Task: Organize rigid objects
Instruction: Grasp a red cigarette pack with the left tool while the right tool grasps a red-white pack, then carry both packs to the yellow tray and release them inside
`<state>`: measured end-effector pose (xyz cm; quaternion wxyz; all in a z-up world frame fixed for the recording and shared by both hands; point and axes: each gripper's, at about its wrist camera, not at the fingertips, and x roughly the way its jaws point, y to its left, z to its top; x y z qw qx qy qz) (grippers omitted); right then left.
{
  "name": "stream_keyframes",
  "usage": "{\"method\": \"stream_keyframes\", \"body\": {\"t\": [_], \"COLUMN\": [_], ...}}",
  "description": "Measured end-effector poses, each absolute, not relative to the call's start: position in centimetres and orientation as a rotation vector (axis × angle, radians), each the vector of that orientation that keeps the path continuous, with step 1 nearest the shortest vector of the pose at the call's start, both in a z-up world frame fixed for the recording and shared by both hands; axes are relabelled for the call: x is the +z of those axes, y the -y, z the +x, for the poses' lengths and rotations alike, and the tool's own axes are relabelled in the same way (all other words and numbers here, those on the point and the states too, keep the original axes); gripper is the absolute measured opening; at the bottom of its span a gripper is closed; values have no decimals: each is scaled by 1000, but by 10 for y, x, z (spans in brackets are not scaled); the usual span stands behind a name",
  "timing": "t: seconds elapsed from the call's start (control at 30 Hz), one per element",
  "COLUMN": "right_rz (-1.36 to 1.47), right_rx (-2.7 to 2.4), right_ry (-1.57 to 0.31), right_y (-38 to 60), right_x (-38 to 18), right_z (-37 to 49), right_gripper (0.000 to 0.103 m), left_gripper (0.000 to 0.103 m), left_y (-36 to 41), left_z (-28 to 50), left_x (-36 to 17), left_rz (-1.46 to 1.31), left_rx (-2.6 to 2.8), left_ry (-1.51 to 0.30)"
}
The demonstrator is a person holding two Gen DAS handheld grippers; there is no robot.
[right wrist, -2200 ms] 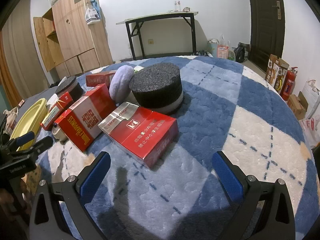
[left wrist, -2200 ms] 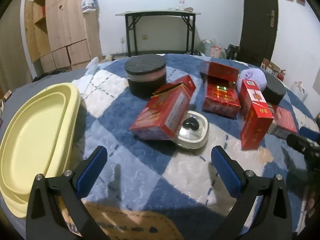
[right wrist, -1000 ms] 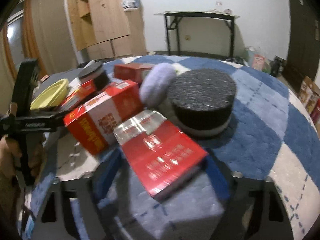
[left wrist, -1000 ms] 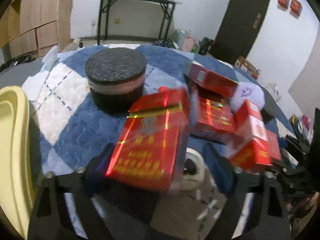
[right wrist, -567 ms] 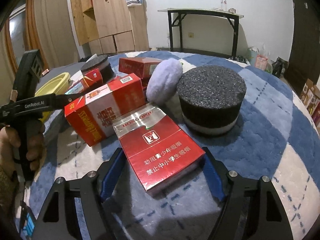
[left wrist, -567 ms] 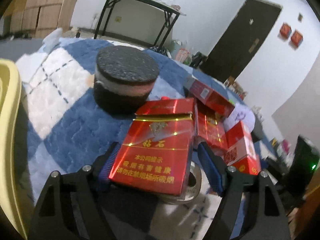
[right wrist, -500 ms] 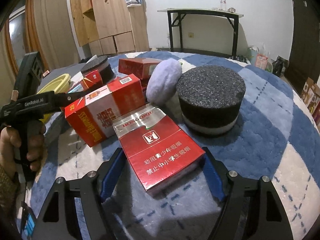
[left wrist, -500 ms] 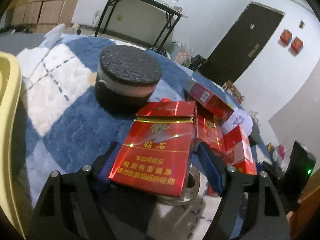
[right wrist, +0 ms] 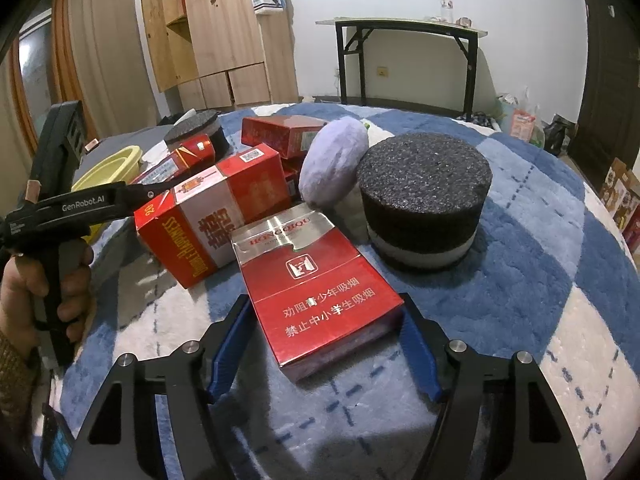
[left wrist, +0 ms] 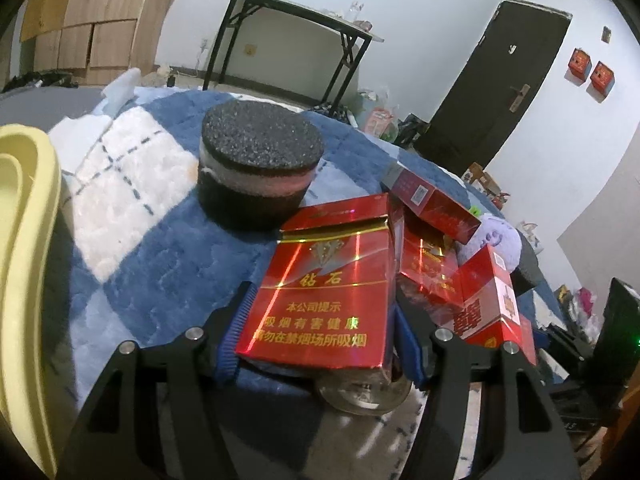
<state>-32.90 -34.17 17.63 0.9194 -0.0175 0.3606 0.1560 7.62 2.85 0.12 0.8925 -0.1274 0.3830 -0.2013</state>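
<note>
Both grippers have come in from hovering wide open over the pile, and each now has its jaws around a box. My left gripper (left wrist: 320, 344) has closed on the glossy red box (left wrist: 324, 292), blue pads against both long edges, its near end lifted over the small glass dish (left wrist: 364, 396) under the jaws. My right gripper (right wrist: 324, 356) brackets the red-and-silver box (right wrist: 312, 284), the pads at or just off its sides; I cannot tell whether they grip. I judge the long-edge hold is meant to keep each flat box level for carrying, probably to the yellow tray (left wrist: 24, 248) left of the left jaws. Everything sits on a blue-and-white checked rug (right wrist: 540, 240), with a black foam puck (right wrist: 424, 200) beyond the right jaws. Behind are a folding table (right wrist: 400, 28) and wooden cabinets (right wrist: 224, 32).
</note>
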Motion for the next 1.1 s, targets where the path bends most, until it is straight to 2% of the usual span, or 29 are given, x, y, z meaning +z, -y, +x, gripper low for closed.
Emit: {"method": "stream_keyframes", "body": {"t": [0.13, 0.17, 0.2, 0.33, 0.53, 0.63, 0.7, 0.73, 0.77, 0.8, 0.83, 1.0, 1.07, 1.1], "right_rz": [-24, -25, -31, -43, -33, -23, -14, -15, -16, -17, -19, -36, -5, 6], "right_rx": [334, 338, 337, 329, 332, 335, 331, 330, 330, 331, 330, 335, 322, 319], "right_ry": [-750, -748, -750, -728, -783, -777, -774, -772, -768, -764, -761, -790, -767, -763], "right_y": [343, 343, 343, 345, 345, 347, 350, 350, 350, 349, 348, 344, 347, 347], "right_x": [181, 183, 185, 196, 179, 180, 181, 181, 182, 183, 182, 178, 179, 179], "right_z": [-334, -336, -340, -350, -343, -341, -340, -341, -342, -343, -343, -342, -340, -338], "right_gripper": [67, 67, 66, 64, 63, 63, 63, 63, 63, 62, 62, 63, 65, 70], "left_gripper": [60, 38, 28, 28, 30, 33, 44, 44, 43, 29, 23, 23, 23, 23], "left_y": [-17, -17, -20, -30, -25, -25, -27, -27, -26, -25, -25, -25, -24, -23], "left_z": [63, 60, 60, 55, 71, 70, 66, 66, 67, 67, 71, 71, 71, 71], "left_x": [23, 29, 34, 51, 15, 18, 20, 20, 17, 13, 10, 9, 7, 7], "left_rz": [-105, -80, -65, -57, -43, -60, -66, -60, -46, -36, -32, -20, -23, -22], "left_rx": [-327, -306, -288, -262, -253, -251, -252, -253, -250, -245, -246, -243, -234, -227], "left_ry": [-733, -720, -715, -710, -800, -751, -725, -726, -741, -762, -784, -797, -796, -798]}}
